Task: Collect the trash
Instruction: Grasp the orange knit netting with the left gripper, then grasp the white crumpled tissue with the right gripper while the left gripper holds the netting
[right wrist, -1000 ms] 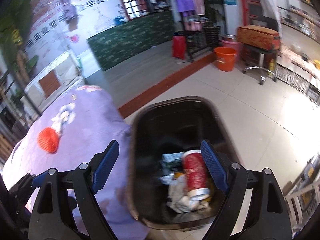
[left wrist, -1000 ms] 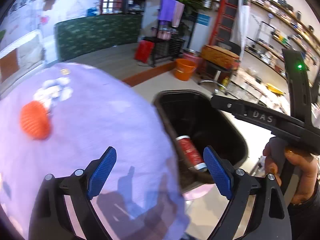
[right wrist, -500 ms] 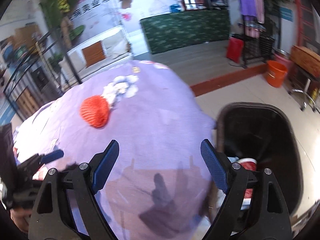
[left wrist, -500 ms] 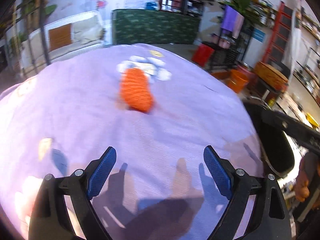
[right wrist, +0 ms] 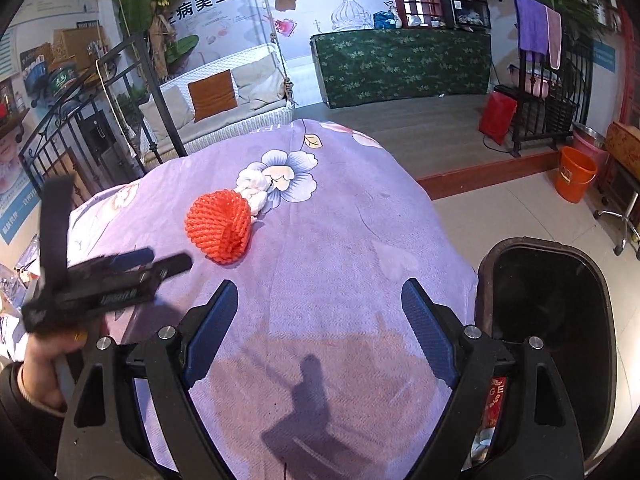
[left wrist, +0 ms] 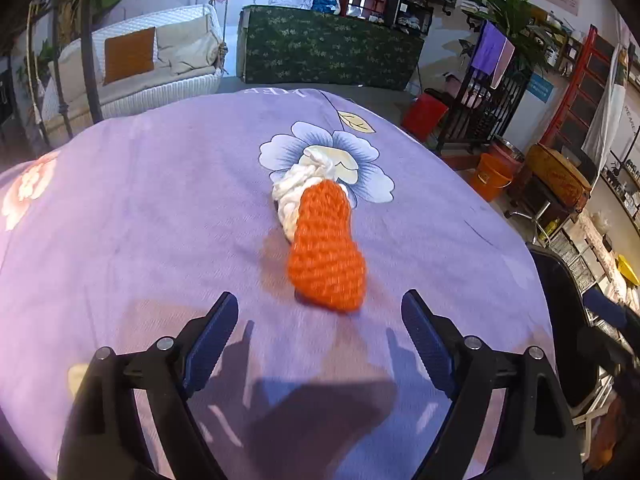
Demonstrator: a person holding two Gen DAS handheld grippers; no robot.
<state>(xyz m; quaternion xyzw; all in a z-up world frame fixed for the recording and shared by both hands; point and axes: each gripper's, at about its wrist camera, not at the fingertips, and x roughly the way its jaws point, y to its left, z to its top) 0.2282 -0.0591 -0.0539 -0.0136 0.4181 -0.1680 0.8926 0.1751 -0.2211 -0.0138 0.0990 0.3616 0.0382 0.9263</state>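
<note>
The left gripper points down at the orange foam net just ahead, its jaws closing with nothing between them yet; the right gripper hangs wide open and empty over bare purple cloth. Crumpled white paper touches the net's far end on the bench, so one pinch may catch both; the black bin waits beside the bench's right edge, nothing barring the way.

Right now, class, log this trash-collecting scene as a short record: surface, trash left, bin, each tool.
surface: purple cloth with flower print
trash left: orange net with white wad touching its far end
bin: black bin on the floor beside the cloth, trash inside
left tool: closing, nothing between its fingers, net just ahead
right tool: open, empty, over the cloth
</note>
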